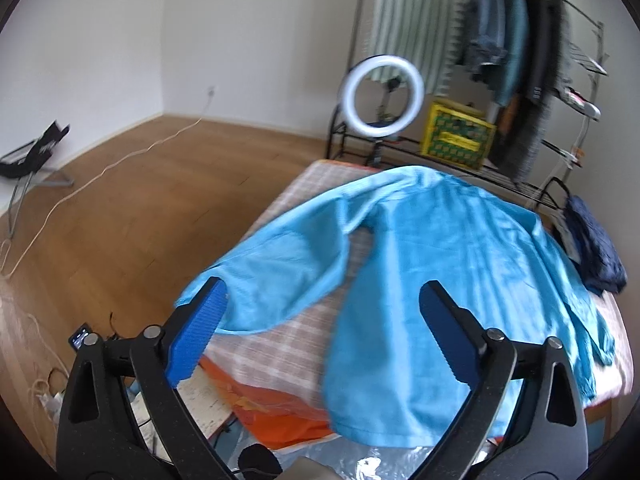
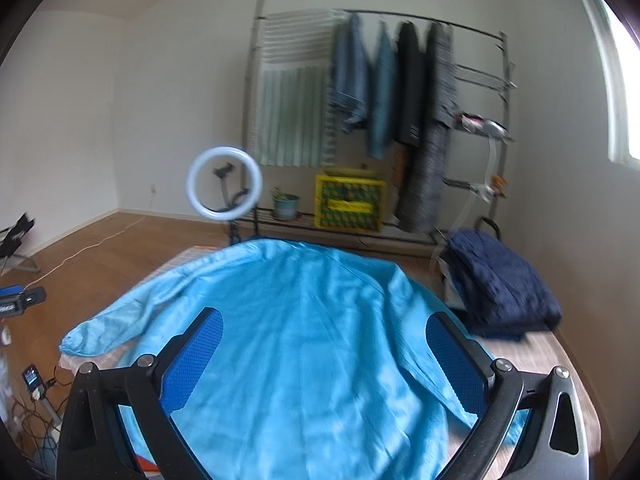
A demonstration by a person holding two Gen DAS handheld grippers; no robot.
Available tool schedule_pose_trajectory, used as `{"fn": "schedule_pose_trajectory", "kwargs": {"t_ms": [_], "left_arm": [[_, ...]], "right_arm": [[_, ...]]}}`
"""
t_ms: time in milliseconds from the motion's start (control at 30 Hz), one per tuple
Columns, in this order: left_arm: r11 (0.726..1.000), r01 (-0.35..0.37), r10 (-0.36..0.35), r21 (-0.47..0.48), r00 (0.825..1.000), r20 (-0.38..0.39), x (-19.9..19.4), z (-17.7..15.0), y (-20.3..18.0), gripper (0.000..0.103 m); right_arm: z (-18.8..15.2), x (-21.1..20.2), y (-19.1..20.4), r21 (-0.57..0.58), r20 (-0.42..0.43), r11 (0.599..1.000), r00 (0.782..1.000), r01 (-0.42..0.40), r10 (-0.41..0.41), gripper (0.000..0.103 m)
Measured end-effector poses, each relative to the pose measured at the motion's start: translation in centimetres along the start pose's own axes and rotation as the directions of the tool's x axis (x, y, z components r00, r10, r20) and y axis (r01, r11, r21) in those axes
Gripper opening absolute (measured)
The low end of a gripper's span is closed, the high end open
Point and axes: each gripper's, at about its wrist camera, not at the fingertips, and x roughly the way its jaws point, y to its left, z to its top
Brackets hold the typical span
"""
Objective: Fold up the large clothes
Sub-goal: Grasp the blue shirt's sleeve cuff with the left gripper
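A large light-blue long-sleeved shirt (image 1: 432, 264) lies spread, back up, over a checked cloth-covered table (image 1: 280, 344). Its left sleeve (image 1: 280, 272) angles out toward the table's left edge. My left gripper (image 1: 324, 304) is open and empty, above the shirt's near-left part, with the sleeve behind the left pad. In the right wrist view the same shirt (image 2: 304, 320) fills the middle. My right gripper (image 2: 324, 336) is open and empty above the shirt's body, with the right sleeve (image 2: 436, 392) beside its right pad.
A folded dark-blue garment (image 2: 500, 284) lies at the table's far right. Behind the table stand a lit ring light (image 2: 224, 184), a yellow crate (image 2: 348, 202) and a clothes rack with hanging garments (image 2: 400, 88). An orange bag (image 1: 276, 408) and cables (image 1: 80, 184) lie on the floor to the left.
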Motion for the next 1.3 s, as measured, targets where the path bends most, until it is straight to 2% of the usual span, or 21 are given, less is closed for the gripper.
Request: {"fn": "schedule_pose_trajectory", "kwargs": {"t_ms": [100,200,300,400,467,500,567,667,833,900,967,1100,1133,1167,1233,1300], "left_arm": [[0.999,-0.019,0.018,-0.05,0.999,-0.029,2.4,0.9,3.3,0.09],[0.99,-0.056,0.045,-0.132,0.995,-0.085,6.1,1.6,7.3,0.085],[0.968,-0.045,-0.002,-0.246,0.982,-0.186,10.6,1.4,11.2,0.082],[0.92,-0.057,-0.061,-0.389,0.956,-0.285,14.7,-0.1,15.0,0.082],[0.871,-0.062,-0.122,-0.487,0.934,-0.336,17.1,-1.3,17.7,0.082],[0.857,-0.071,-0.131,-0.511,0.928,-0.35,17.7,-1.7,18.6,0.082],[0.842,-0.101,-0.125,-0.53,0.919,-0.374,18.7,-2.4,20.3,0.082],[0.832,-0.141,-0.095,-0.536,0.917,-0.389,19.0,-3.3,22.0,0.082],[0.78,-0.173,-0.125,-0.602,0.899,-0.421,20.8,-5.6,24.1,0.081],[0.766,-0.175,-0.142,-0.619,0.892,-0.429,21.7,-6.0,24.6,0.073],[0.763,-0.164,-0.158,-0.625,0.89,-0.427,22.6,-6.0,24.4,0.067],[0.8,-0.138,-0.165,-0.583,0.885,-0.436,23.7,-5.6,23.1,0.057],[0.811,-0.135,-0.156,-0.569,0.888,-0.433,23.9,-5.4,22.7,0.047],[0.821,-0.132,-0.148,-0.555,0.89,-0.431,23.9,-5.2,22.4,0.03],[0.832,-0.11,-0.156,-0.544,0.895,-0.419,23.9,-4.8,21.9,0.013],[0.84,-0.096,-0.142,-0.535,0.911,-0.387,23.4,-4.2,21.5,0.011]], "right_arm": [[0.9,1.2,2.6,-0.033,0.02,0.996,0.996,-0.081,0.082,0.103],[0.8,2.3,4.6,-0.034,0.002,0.988,0.988,-0.153,0.153,0.102],[0.0,3.5,5.6,-0.039,-0.027,0.977,0.978,-0.209,0.208,0.098],[-1.0,4.9,6.2,-0.044,-0.063,0.973,0.972,-0.229,0.226,0.093],[-1.9,6.2,6.3,-0.029,-0.1,0.971,0.967,-0.238,0.234,0.09],[-2.2,6.8,6.3,-0.025,-0.114,0.97,0.965,-0.24,0.236,0.089],[-3.1,8.0,6.0,-0.019,-0.155,0.971,0.96,-0.238,0.233,0.088],[-3.8,8.9,5.7,-0.008,-0.194,0.97,0.952,-0.243,0.237,0.088],[-3.6,9.4,5.7,-0.007,-0.192,0.969,0.951,-0.247,0.241,0.088],[-3.5,9.4,6.0,-0.01,-0.187,0.969,0.952,-0.248,0.242,0.088],[-3.5,9.5,6.4,-0.014,-0.191,0.968,0.95,-0.252,0.245,0.088],[-3.8,9.9,6.9,-0.022,-0.212,0.966,0.945,-0.259,0.249,0.087],[-3.8,10.1,6.9,-0.021,-0.217,0.965,0.944,-0.26,0.25,0.087],[-3.8,10.2,7.0,-0.019,-0.22,0.965,0.943,-0.261,0.25,0.086],[-3.8,10.3,7.0,-0.016,-0.223,0.965,0.942,-0.262,0.252,0.085],[-3.8,10.4,7.0,-0.014,-0.228,0.964,0.94,-0.264,0.254,0.082]]}}
